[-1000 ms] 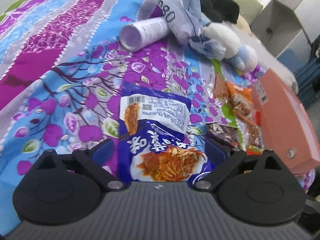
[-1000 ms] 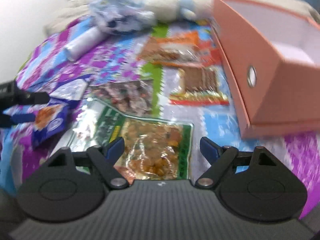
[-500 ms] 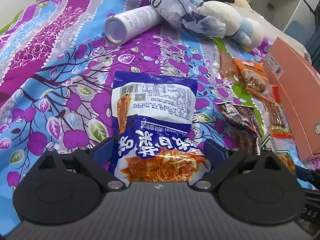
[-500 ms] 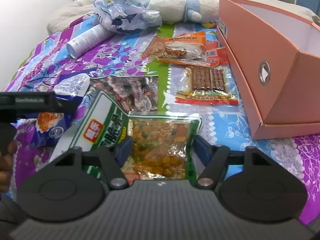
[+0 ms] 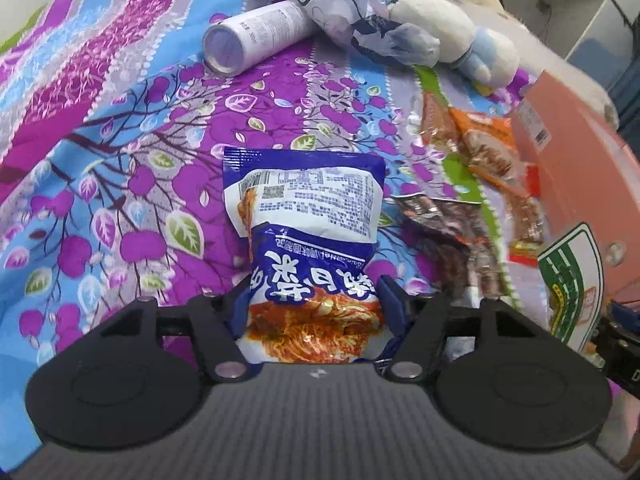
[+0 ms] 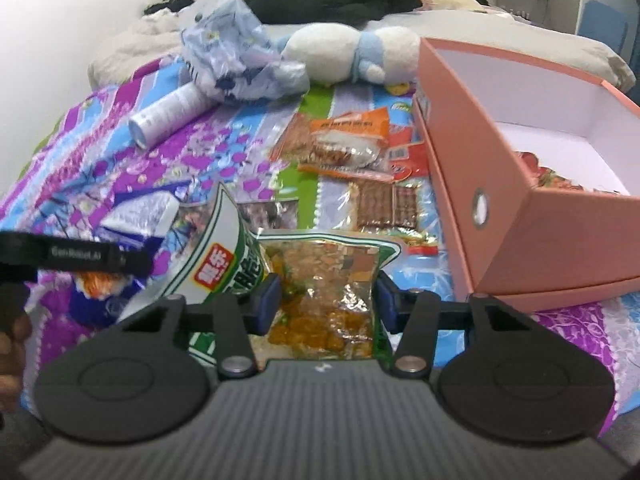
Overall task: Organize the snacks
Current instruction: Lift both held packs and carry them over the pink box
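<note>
Left gripper (image 5: 314,300) jaws have just been closing and now pinch the blue noodle packet (image 5: 308,236), its far end drooping onto the bedspread (image 5: 120,128). Right gripper (image 6: 326,300) jaws, also just closing, squeeze the green snack pack (image 6: 316,284). Beyond those jaws lie more snack packets (image 6: 344,144); off to their right sits the pink box (image 6: 500,184).

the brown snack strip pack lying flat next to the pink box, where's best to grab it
Probably by a long side edge, with the hand-held gripper coming down from above. The brown snack strip pack lies flat and thin on the bedspread, its far end under the orange packet; the side away from the pink box looks clearer.
</note>
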Motion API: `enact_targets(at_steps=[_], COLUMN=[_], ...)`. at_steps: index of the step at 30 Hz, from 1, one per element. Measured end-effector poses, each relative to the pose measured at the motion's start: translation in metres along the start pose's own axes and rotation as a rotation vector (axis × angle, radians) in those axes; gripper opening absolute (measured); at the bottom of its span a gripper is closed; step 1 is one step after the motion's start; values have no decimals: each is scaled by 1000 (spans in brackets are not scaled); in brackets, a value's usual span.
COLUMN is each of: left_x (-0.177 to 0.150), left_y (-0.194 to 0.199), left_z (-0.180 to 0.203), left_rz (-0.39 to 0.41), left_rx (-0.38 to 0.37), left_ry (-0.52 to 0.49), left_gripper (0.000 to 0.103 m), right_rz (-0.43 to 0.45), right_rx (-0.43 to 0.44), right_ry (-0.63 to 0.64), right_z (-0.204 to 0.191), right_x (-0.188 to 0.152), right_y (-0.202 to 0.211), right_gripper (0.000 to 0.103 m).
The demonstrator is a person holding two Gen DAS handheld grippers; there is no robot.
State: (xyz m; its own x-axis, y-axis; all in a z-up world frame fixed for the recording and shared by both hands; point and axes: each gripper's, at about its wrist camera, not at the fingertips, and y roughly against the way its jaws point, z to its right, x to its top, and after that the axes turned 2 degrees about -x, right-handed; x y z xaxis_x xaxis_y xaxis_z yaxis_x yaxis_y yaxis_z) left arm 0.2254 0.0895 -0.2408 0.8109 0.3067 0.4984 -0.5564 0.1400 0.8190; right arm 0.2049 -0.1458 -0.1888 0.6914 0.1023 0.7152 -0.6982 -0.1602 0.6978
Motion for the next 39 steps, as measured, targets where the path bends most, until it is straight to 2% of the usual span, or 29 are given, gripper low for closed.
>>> enact_targets(at_steps=[5, 8, 14, 17, 22, 26, 31, 39], left_x=[-7, -8, -11, -12, -2, 23, 72, 161], left_y=[30, 47, 80, 90, 91, 78, 55, 47], left_z=[3, 13, 23, 27, 39, 44, 53, 87], left_rz=[39, 76, 119, 127, 131, 129, 119, 18], left_rx=[-50, -47, -104, -139, -148, -147, -154, -169], left_ry=[41, 10, 36, 66, 63, 76, 90, 80], left_gripper=[68, 68, 68, 68, 68, 68, 68, 68], right_rz=[19, 45, 88, 93, 93, 107, 116, 9], right_rx=[-11, -18, -24, -17, -9, -16, -7, -13], right_ry=[-5, 0, -8, -33, -63, -99, -117, -147], right_z=[2, 1, 5, 11, 17, 25, 36, 48], right_x=[3, 3, 5, 5, 15, 37, 86, 167], right_y=[19, 33, 64, 72, 68, 51, 19, 6], right_gripper=[52, 52, 52, 52, 52, 52, 52, 52])
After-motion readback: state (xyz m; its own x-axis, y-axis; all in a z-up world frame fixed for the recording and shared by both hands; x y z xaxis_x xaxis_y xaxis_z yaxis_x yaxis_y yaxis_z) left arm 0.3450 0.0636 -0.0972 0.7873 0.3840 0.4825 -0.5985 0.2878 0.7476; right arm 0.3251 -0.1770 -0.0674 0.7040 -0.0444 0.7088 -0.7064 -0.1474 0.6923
